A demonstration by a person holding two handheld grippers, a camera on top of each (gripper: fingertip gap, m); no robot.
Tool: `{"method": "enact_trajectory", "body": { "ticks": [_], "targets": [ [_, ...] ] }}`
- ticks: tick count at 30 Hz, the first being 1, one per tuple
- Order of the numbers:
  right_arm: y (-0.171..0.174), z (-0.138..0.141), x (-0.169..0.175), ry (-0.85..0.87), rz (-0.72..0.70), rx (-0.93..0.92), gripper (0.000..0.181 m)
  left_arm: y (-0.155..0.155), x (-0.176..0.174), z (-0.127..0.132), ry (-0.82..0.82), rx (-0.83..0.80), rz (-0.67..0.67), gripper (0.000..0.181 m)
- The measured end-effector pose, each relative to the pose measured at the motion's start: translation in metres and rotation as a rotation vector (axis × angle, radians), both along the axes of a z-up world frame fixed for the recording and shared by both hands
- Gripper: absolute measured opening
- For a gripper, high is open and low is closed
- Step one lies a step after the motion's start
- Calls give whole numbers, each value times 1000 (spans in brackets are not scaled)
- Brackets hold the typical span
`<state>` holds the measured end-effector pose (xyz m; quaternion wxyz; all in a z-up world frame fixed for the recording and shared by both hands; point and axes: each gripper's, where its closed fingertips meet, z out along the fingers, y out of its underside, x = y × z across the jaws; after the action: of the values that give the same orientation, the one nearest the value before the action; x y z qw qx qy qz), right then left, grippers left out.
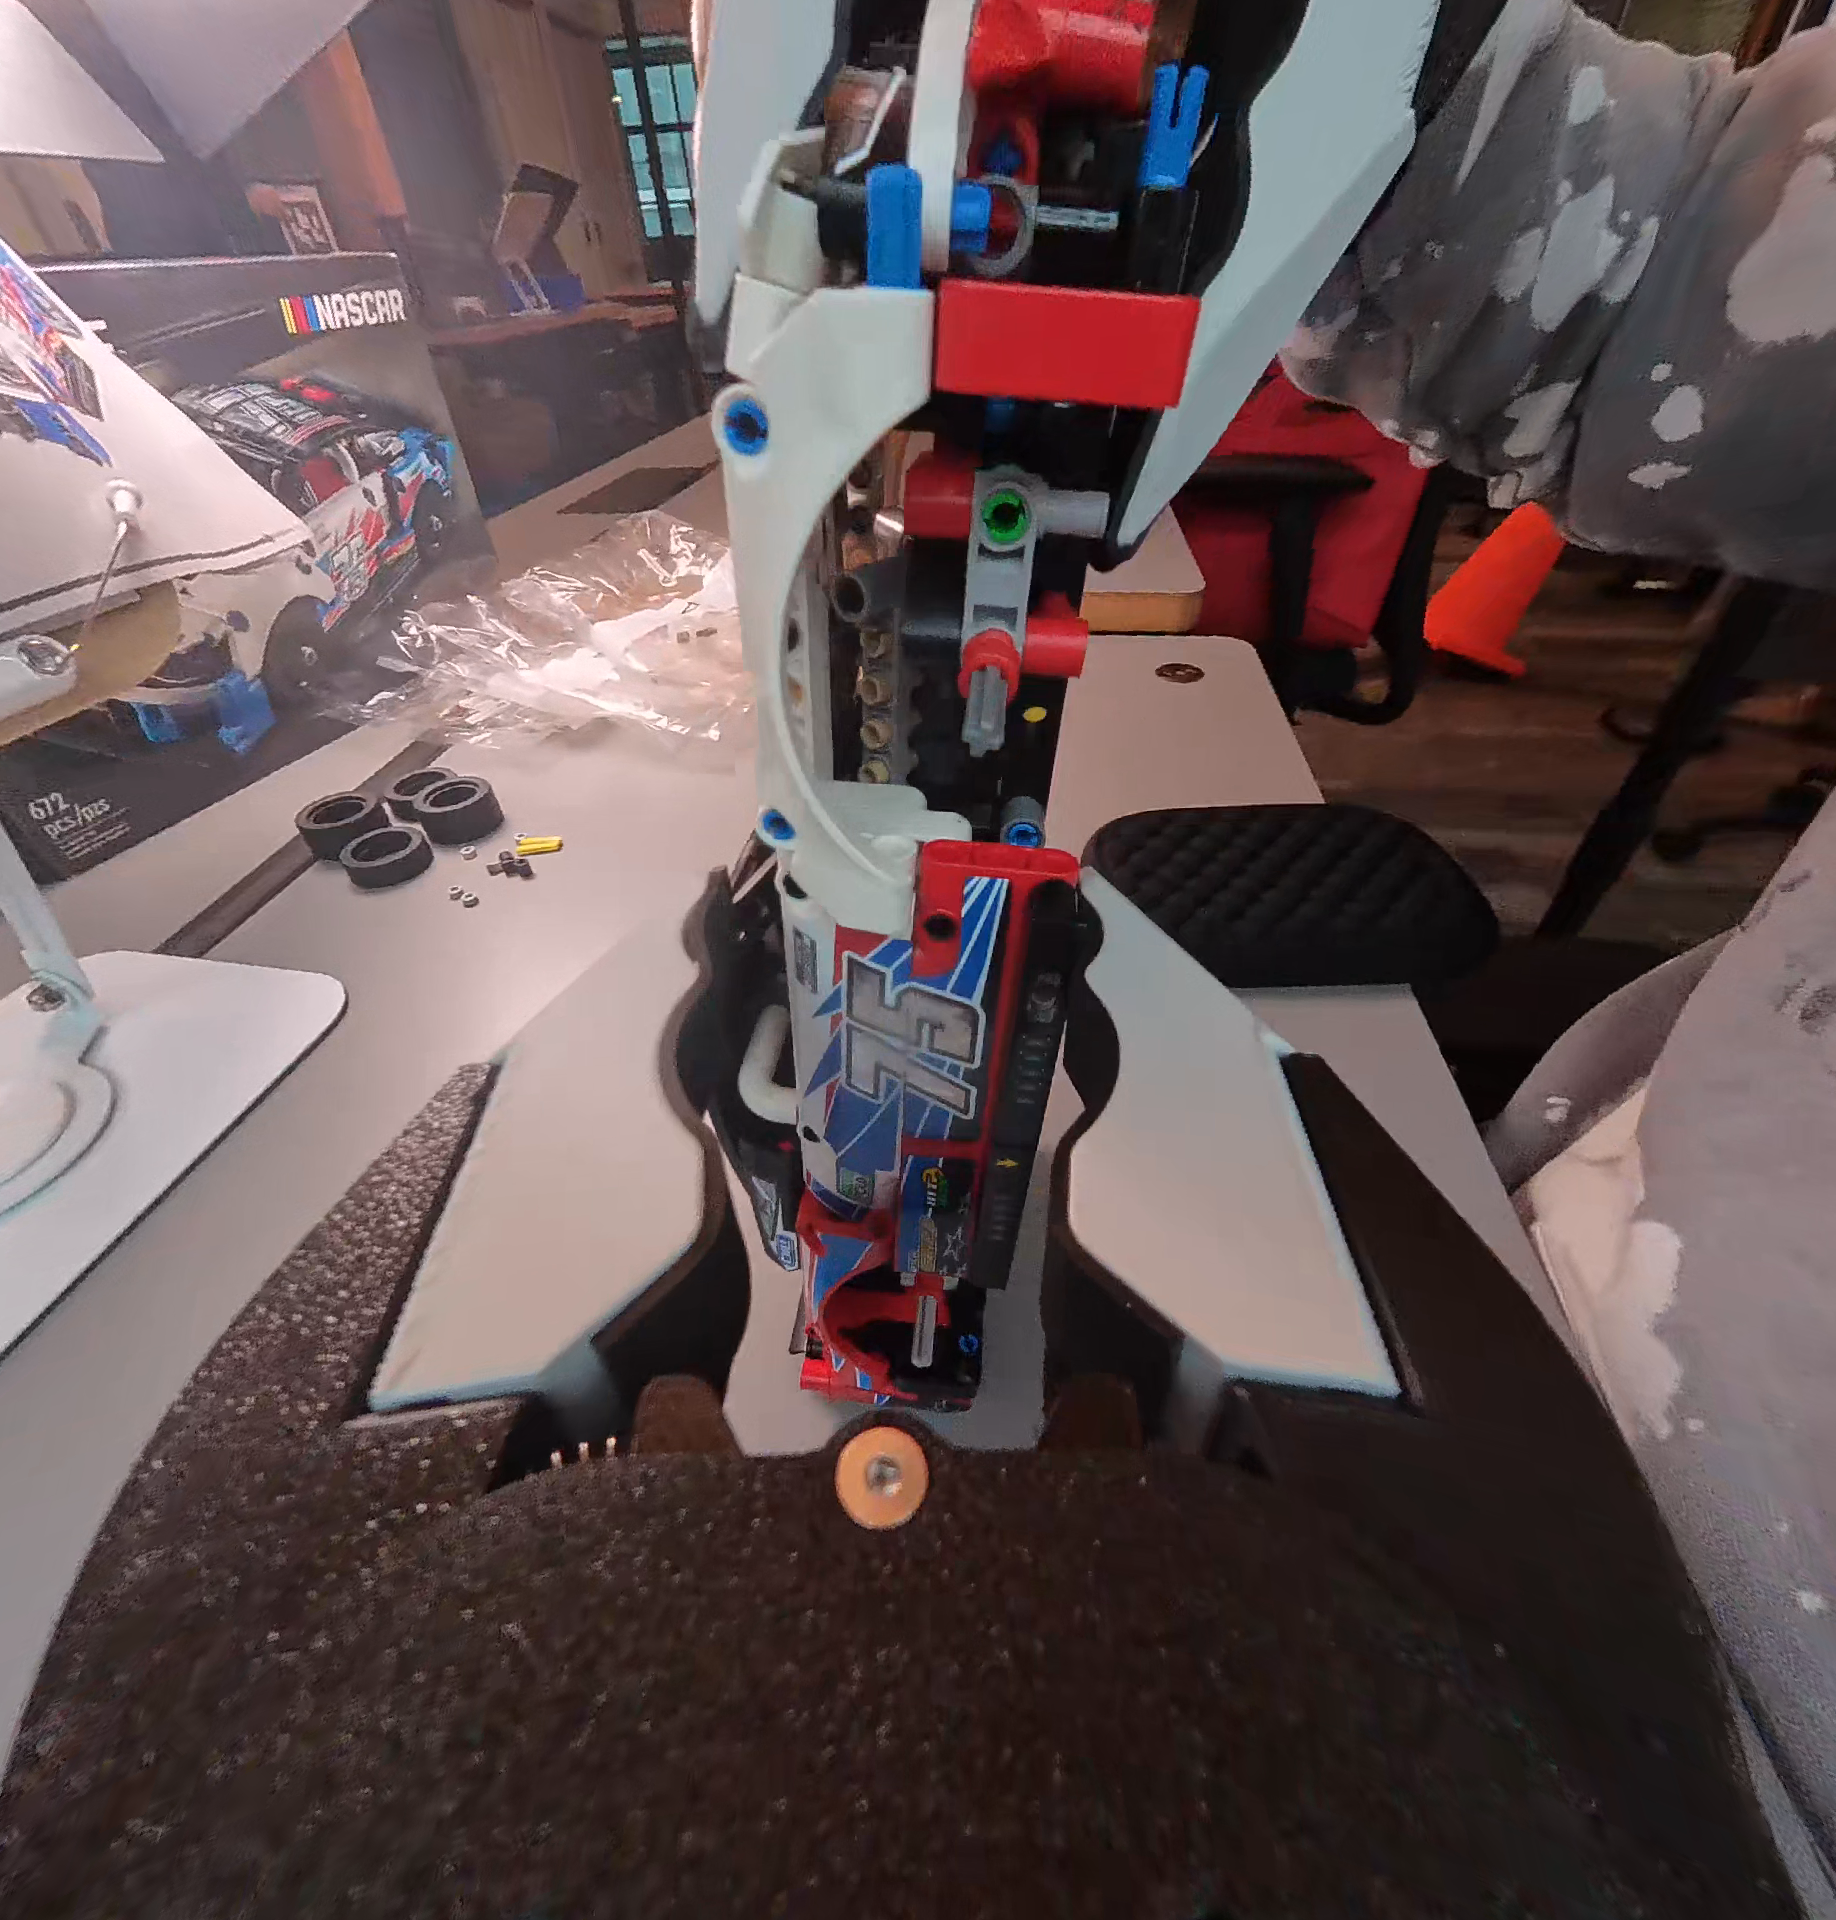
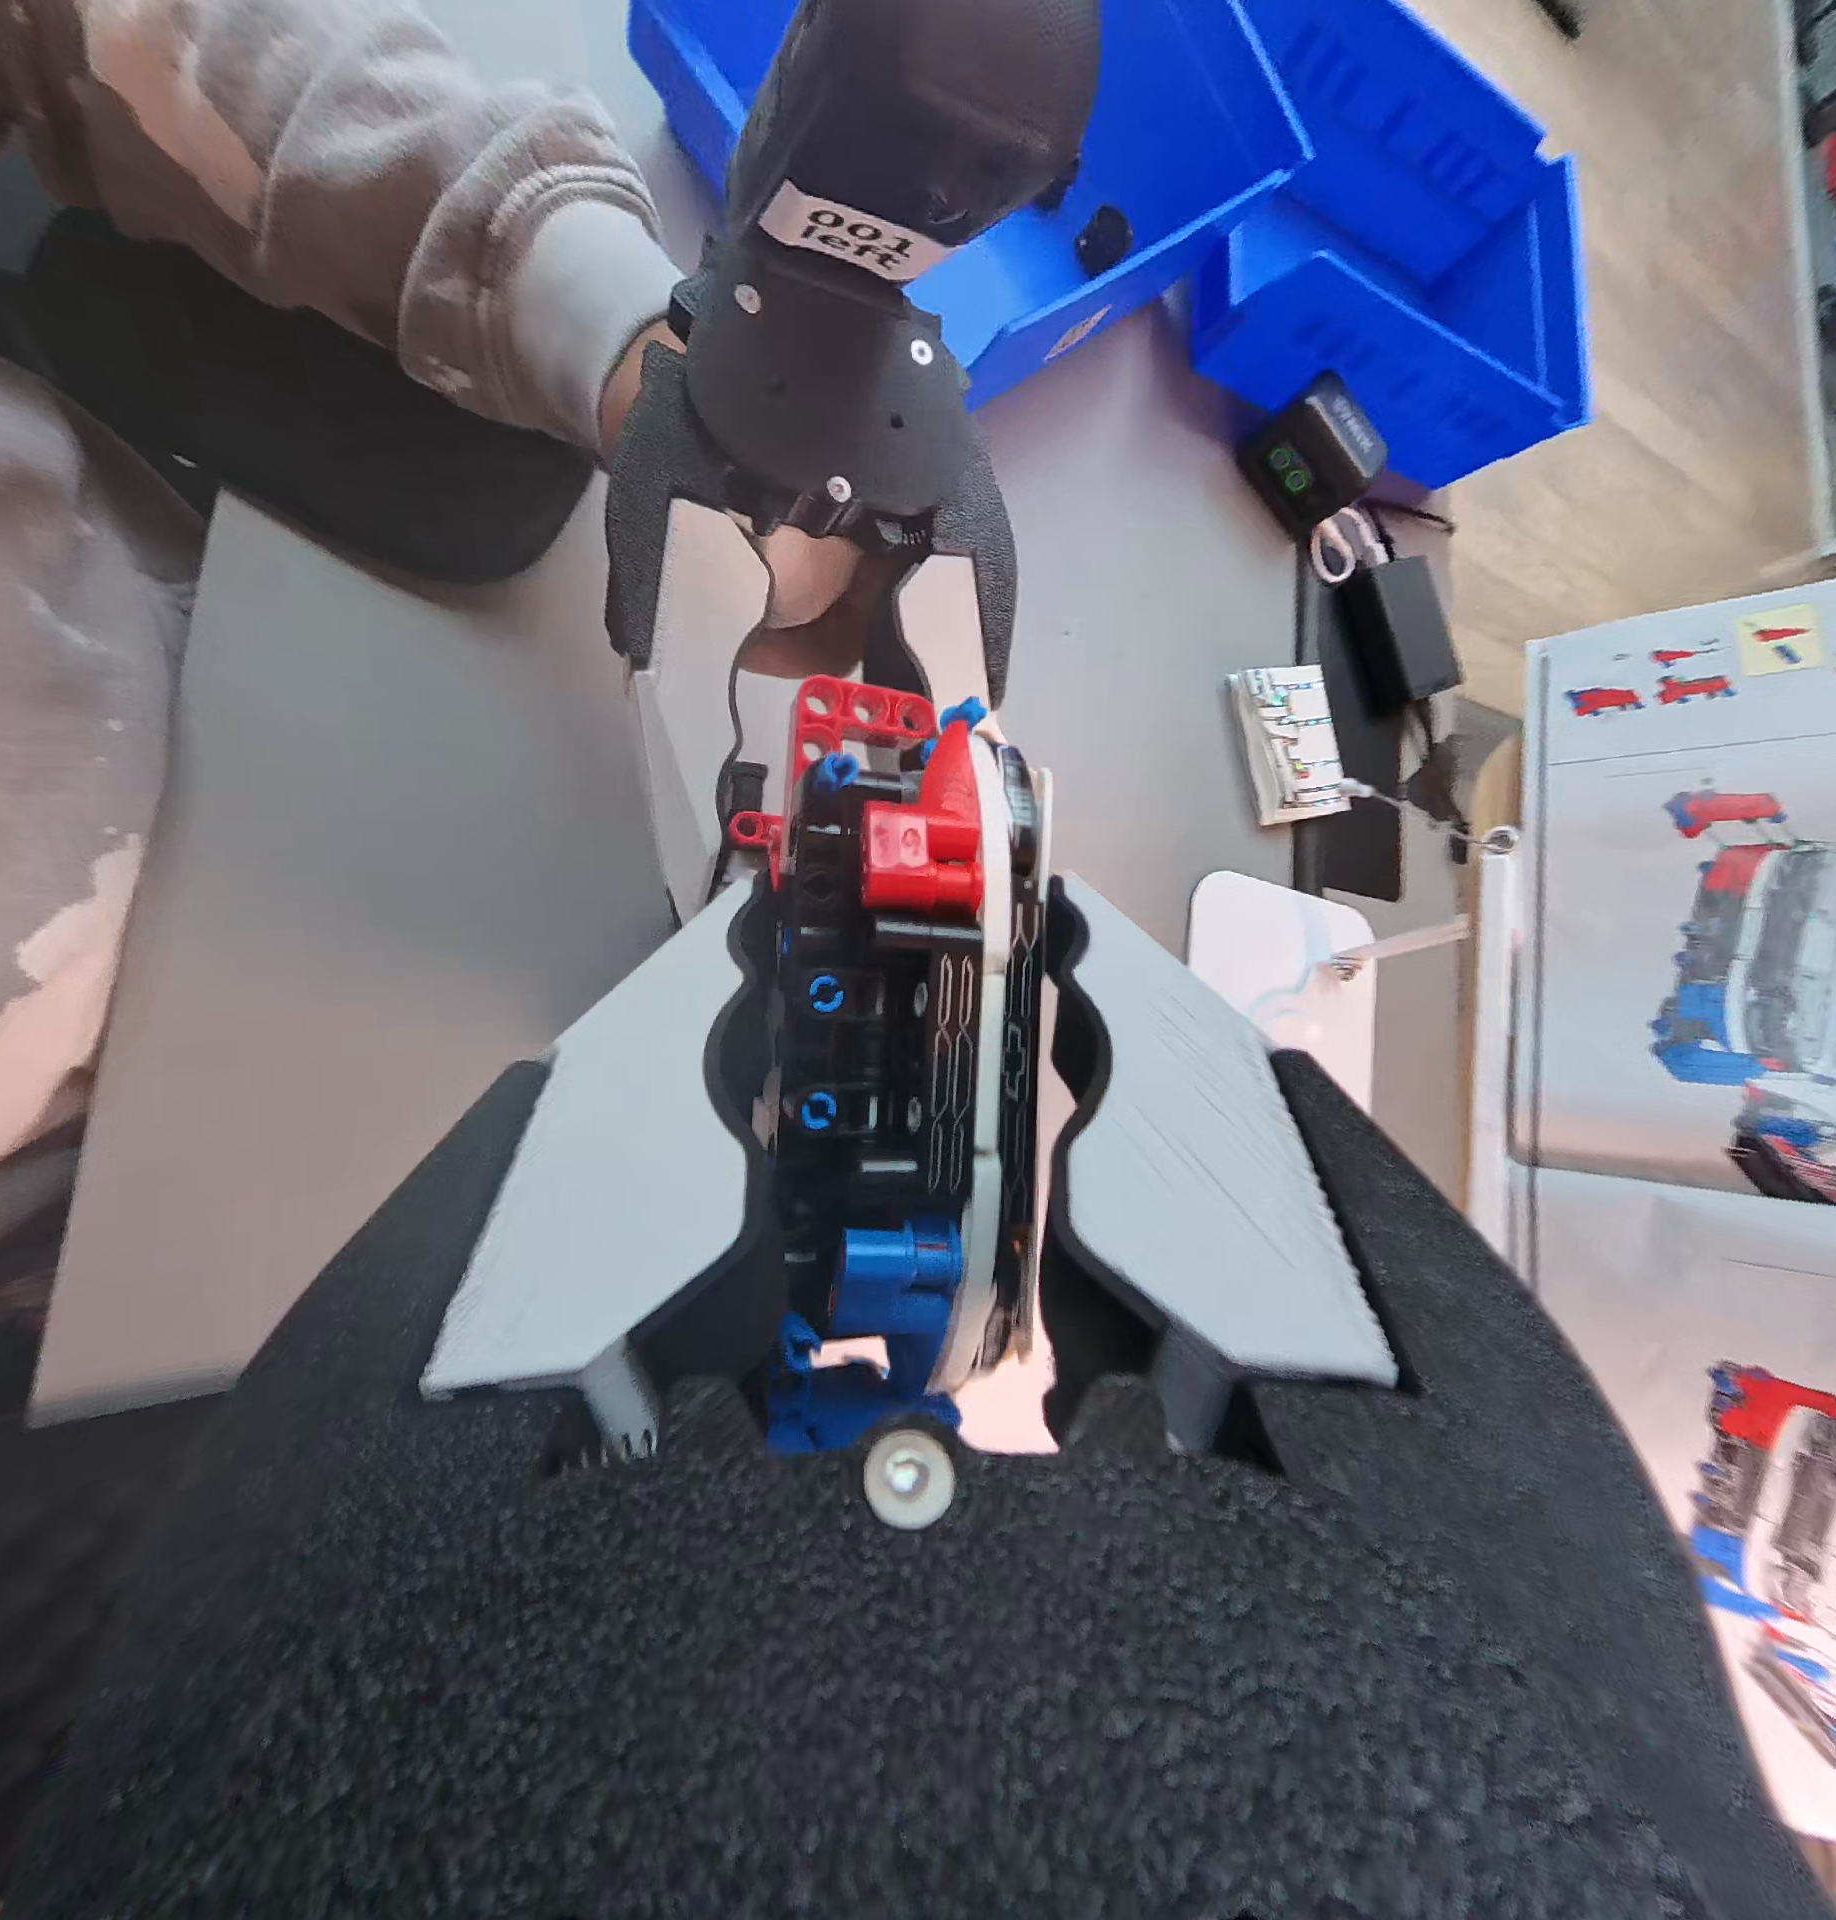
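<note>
A partly built toy brick race car (image 1: 898, 1091), white, red, blue and black, is held in the air between both grippers. My left gripper (image 1: 893, 914) is shut on its stickered side panel end. The car's body runs away from the camera to the right gripper's white fingers (image 1: 1278, 260) at the far end. In the right wrist view my right gripper (image 2: 898, 914) is shut on the car's other end (image 2: 893, 1039), with black beams and blue pins showing. The left gripper (image 2: 820, 499) shows beyond, gripping the far end, with a person's sleeve (image 2: 374, 208) behind it.
Black tyres (image 1: 400, 821) and small loose parts (image 1: 509, 857) lie on the grey table (image 1: 426, 987). The set's box (image 1: 301, 436), clear bags (image 1: 581, 644) and a white stand (image 1: 114, 1039) are at left. Blue bins (image 2: 1309, 208), a black charger (image 2: 1397, 623) and an instruction booklet (image 2: 1724, 935) show in the right wrist view.
</note>
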<state>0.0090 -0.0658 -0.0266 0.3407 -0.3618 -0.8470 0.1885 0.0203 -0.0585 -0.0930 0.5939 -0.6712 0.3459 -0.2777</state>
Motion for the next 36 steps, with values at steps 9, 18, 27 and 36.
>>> {"method": "enact_trajectory", "body": {
  "ticks": [9, 18, 27, 36],
  "targets": [
    [14, -5, 42, 92, -115, -134, 86, -10, -7, -1, 26, 86, -2, 56],
    [-26, -19, 53, 355, -64, 95, 53, -35, 7, -3, 334, 393, 22, 54],
    [35, -70, 31, 532, -213, 566, 51, 64, -29, -50, 449, 335, 216, 47],
    [98, -117, -15, 496, -360, 824, 52, 59, -106, -68, 159, 0, 313, 60]
  ]
}}
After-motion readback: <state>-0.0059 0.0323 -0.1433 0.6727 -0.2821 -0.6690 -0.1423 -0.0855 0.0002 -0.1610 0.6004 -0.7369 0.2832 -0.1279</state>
